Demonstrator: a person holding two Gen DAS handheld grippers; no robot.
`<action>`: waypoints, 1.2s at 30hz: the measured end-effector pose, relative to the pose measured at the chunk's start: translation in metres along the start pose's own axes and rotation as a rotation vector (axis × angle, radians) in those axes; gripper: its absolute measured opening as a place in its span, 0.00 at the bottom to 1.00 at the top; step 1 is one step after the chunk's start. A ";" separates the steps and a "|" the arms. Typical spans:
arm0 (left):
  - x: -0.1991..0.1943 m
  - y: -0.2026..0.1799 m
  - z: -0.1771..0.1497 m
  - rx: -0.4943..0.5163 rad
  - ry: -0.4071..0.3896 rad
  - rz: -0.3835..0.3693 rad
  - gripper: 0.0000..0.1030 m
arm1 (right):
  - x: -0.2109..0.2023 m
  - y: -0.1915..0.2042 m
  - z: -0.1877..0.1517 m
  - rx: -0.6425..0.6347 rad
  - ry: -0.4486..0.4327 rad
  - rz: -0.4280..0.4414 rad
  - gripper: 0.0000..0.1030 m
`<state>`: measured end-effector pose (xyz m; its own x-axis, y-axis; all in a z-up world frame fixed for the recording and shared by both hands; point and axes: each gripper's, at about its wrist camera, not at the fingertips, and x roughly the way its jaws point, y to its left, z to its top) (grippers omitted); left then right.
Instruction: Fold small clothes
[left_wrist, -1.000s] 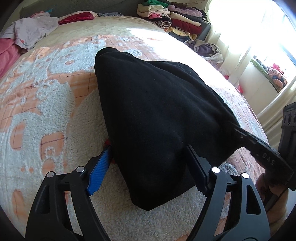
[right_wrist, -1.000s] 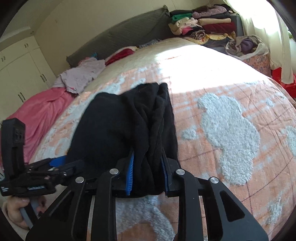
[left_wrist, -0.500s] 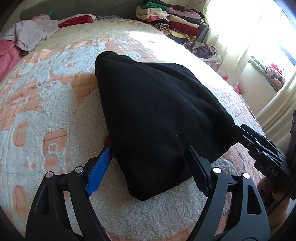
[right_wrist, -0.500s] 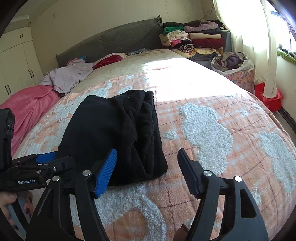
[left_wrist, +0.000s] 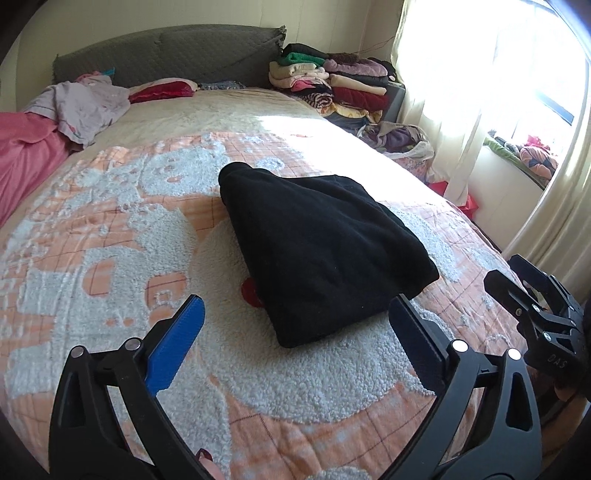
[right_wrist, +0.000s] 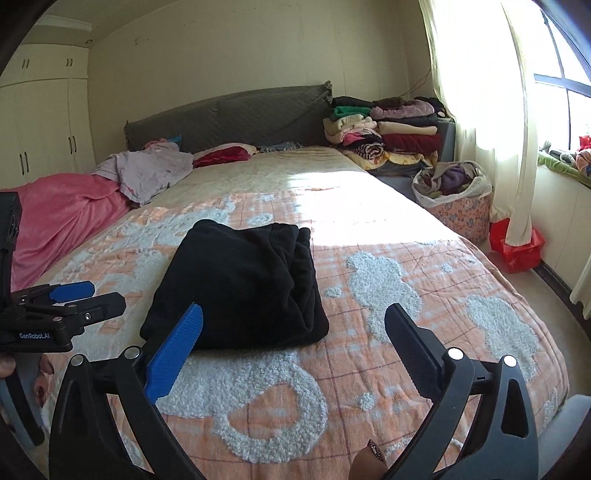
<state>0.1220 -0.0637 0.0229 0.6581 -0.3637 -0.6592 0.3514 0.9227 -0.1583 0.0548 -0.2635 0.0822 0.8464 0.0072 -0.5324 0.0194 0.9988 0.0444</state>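
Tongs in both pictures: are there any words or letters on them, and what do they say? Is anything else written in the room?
"GenRobot.AI": white letters on the side of the left tongs, seen from the right wrist camera.
"DAS": faint raised letters, upside down, on the body of the right tongs, seen from the left wrist camera; possibly part of a longer word.
Nothing else carries writing I can read: not the black garment nor the blanket.

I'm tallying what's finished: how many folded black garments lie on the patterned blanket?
1: the black garment lies folded mid-blanket, ahead of both open claws. More dark items sit in the far pile, off the blanket.
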 end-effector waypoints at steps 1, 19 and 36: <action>-0.003 0.002 -0.003 -0.002 -0.003 0.008 0.91 | -0.005 0.003 -0.001 -0.007 -0.008 -0.005 0.95; -0.015 0.042 -0.056 -0.116 0.054 0.086 0.91 | -0.006 0.041 -0.057 -0.012 0.153 -0.001 0.96; -0.014 0.038 -0.056 -0.106 0.066 0.110 0.91 | -0.007 0.037 -0.055 0.008 0.152 -0.003 0.96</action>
<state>0.0888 -0.0159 -0.0149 0.6422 -0.2534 -0.7234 0.2052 0.9662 -0.1562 0.0206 -0.2237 0.0409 0.7560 0.0116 -0.6545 0.0267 0.9985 0.0486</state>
